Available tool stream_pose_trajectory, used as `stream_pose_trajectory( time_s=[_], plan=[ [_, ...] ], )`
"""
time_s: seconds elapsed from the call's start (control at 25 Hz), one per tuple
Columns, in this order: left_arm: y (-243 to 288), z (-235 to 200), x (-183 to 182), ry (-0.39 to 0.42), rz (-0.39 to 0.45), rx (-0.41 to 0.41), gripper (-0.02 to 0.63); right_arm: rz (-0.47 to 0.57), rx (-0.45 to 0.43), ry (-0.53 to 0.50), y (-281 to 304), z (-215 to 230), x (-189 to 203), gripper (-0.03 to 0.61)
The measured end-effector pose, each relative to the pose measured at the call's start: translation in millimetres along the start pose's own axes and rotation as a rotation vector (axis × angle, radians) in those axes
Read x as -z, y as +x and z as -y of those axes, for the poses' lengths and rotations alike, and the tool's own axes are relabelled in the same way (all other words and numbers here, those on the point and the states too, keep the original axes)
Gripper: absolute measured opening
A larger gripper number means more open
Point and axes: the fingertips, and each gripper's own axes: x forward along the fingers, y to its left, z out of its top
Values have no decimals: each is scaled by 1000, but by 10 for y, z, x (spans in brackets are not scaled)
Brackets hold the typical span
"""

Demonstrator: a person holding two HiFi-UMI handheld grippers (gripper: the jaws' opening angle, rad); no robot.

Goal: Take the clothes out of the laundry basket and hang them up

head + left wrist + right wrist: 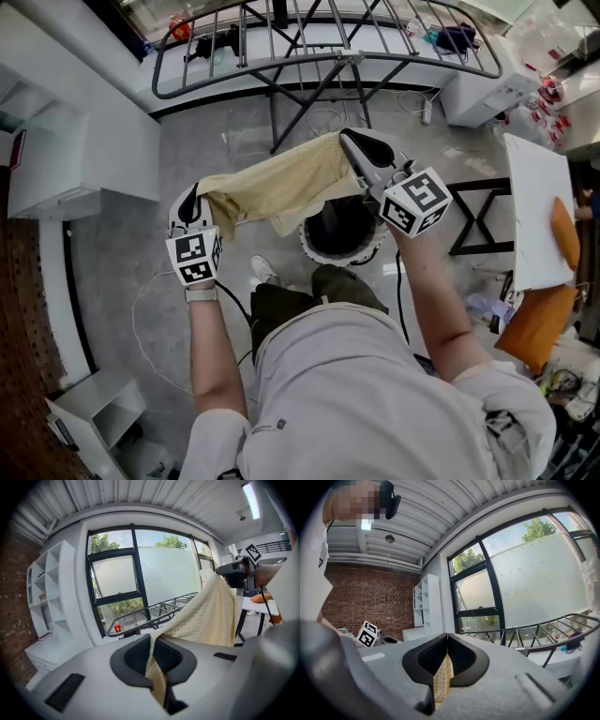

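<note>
A pale yellow waffle-weave cloth hangs stretched between my two grippers, above the black laundry basket. My left gripper is shut on one end of the cloth, which runs out between the jaws toward the other gripper. My right gripper is shut on the other end, and a strip of the cloth shows pinched between its jaws. The grey drying rack stands ahead of both grippers, its bars bare; the drying rack lies below the window, and the drying rack shows at the right.
A white table with an orange thing on it stands to the right, on black crossed legs. White shelving runs along the left wall. A cable trails over the grey floor. The person's legs and shoe are beside the basket.
</note>
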Motion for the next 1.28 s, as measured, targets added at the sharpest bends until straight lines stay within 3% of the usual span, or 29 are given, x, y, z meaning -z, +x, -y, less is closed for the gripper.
stream_pose_trajectory(
  time_s=[0.4,0.68,1.0,1.28],
  plan=[
    [-12,-1261,-295,39,137,-13,6,26,87,-103,1190,-592,-9,11],
    [184,-1979,-562,88,211,-17,6,23,157,-185,1864,-742,-57,11],
    [689,-2442,-993,142,260,-43,6,66,199,-230,2416,-371,-311,11],
    [1683,-2625,-1328,202,247,-47,7,76,228,-271,3004,427,-453,11]
  ],
)
